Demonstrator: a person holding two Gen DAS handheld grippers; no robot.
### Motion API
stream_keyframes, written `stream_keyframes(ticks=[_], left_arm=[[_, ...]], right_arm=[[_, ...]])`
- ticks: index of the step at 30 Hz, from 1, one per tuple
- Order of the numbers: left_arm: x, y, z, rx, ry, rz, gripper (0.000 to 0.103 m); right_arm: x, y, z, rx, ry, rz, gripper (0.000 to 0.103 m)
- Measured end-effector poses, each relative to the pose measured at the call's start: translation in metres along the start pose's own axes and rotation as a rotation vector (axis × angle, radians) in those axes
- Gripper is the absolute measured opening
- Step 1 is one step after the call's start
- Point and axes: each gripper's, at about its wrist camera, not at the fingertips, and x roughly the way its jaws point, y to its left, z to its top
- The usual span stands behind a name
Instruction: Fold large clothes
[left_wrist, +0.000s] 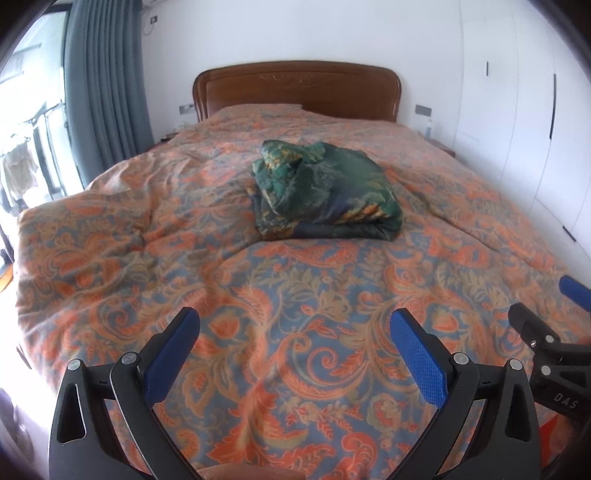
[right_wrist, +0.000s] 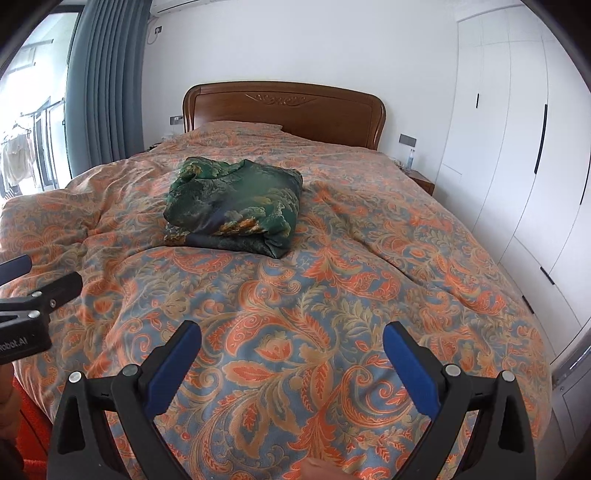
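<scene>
— Green, satiny cloth: that is the folded garment (left_wrist: 325, 192), a squarish bundle with gold and dark blue patches, lying on the bed (left_wrist: 258, 332). Where does it sit relative to the headboard (left_wrist: 295, 90)?

— Well in front of the headboard, out on the middle of the orange and blue paisley quilt (right_wrist: 332, 288), touching nothing but the quilt. Its upper layer is rumpled at the end nearer the headboard; the opposite edge shows stacked folds.

— And the left hand-held gripper (left_wrist: 295, 332)?

— Spread wide, its blue pads far apart with only quilt between them, holding nothing. It hovers over the end of the bed farthest from the headboard, well apart from the garment.

— The right hand-held gripper (right_wrist: 291, 343)?

— Equally wide and empty, at that same far end. Each one shows at the edge of the other's view, so they are side by side.

— Anything beside the headboard?

— Grey curtain (right_wrist: 107, 85) to its left, white wardrobe doors (right_wrist: 517, 147) to its right.
</scene>
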Motion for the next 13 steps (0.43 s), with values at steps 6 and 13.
stream_keyframes(ticks=[6, 13], left_arm=[[0.0015, -0.0016, -0.0016, 0.001, 0.006, -0.01, 0.103], [-0.0079, 0.0008, 0.0023, -0.017, -0.012, -0.015, 0.103]], right_arm=[[0.0013, -0.0021, -0.0038, 0.009, 0.009, -0.009, 0.101], [-0.005, -0.0017, -0.0019, 0.013, -0.009, 0.0, 0.101]])
